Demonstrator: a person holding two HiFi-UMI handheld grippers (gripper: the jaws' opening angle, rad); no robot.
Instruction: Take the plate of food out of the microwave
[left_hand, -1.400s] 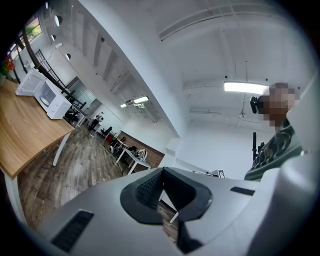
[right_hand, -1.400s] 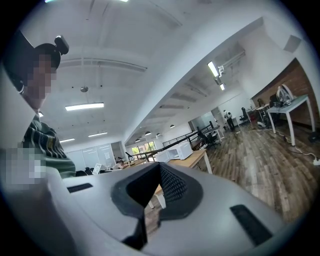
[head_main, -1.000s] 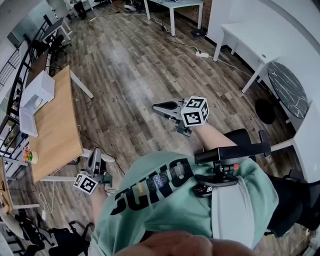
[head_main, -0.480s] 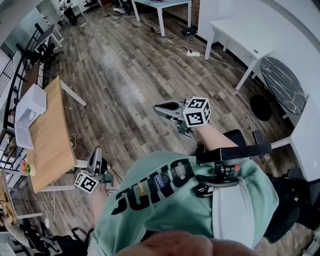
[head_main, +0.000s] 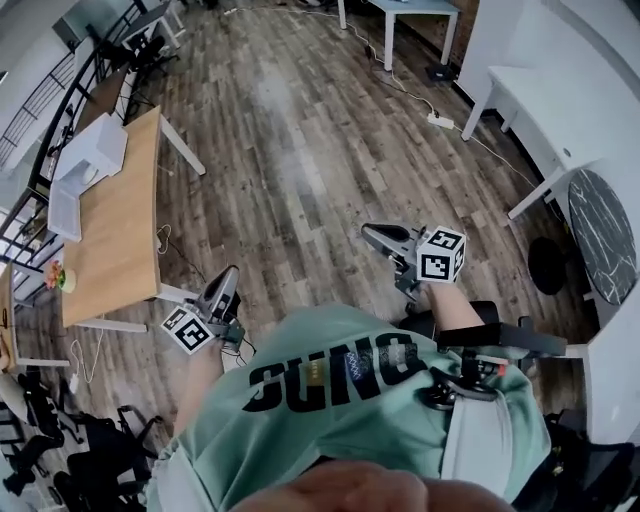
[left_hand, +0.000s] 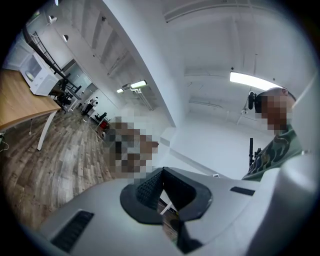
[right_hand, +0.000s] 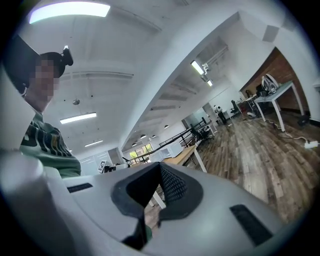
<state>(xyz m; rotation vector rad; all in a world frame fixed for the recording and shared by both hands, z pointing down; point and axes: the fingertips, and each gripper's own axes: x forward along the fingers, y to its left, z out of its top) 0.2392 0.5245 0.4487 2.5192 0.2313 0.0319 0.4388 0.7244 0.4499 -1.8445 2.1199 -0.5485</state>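
**A:** What are the tools doing?

**B:** The left gripper (head_main: 226, 280) is holding its jaws pressed together on nothing. The right gripper (head_main: 376, 236) is doing the same. Both are hanging over bare floor (head_main: 300, 150), in front of the person's green shirt (head_main: 330, 390).

**A:** And where is the plate of food sitting?

**B:** It isn't showing in any view. I'm guessing it's inside the white microwave (head_main: 95, 150), which is standing at the far end of the wooden table (head_main: 120, 240), in the upper left of the head view.

**A:** Which hand is nearer?

**B:** The left one. The table's long axis is running up the frame's left side, and the microwave is lying up and left of that gripper, well apart from both.
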